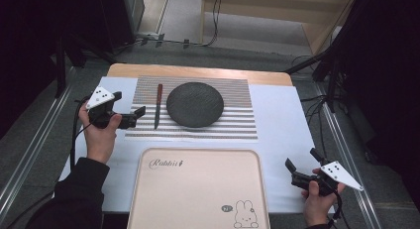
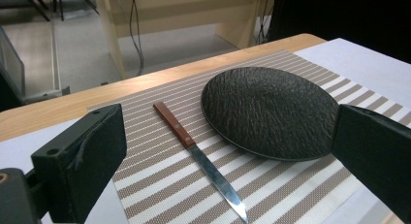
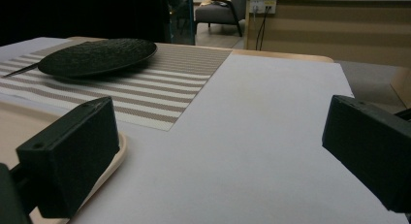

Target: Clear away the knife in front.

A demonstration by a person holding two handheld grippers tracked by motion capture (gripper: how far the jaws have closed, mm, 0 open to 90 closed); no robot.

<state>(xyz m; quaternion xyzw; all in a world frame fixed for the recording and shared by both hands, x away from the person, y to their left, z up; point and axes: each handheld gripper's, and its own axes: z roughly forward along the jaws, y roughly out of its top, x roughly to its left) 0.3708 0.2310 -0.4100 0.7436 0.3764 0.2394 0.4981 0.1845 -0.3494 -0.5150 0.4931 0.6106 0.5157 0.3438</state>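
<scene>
A dark round plate [image 1: 194,104] lies on a striped placemat [image 1: 237,126] at the table's far middle. Left of it a knife [image 1: 158,106] with a reddish-brown handle lies lengthwise, blade toward me. My left gripper [image 1: 130,104] hovers just left of the knife, open, holding nothing. Its own view looks across the knife [image 2: 194,146] to the plate [image 2: 269,112] between wide-set jaws. My right gripper [image 1: 302,159] is open over the white sheet at the near right, beside the tray's right edge. In its view the plate [image 3: 97,56] sits far off to the left.
A pink tray [image 1: 198,189] with a rabbit drawing lies at the near middle, nothing on it. A white sheet [image 1: 282,135] covers most of the wooden table. Dark stands and cables flank the table; a metal rail runs along each side.
</scene>
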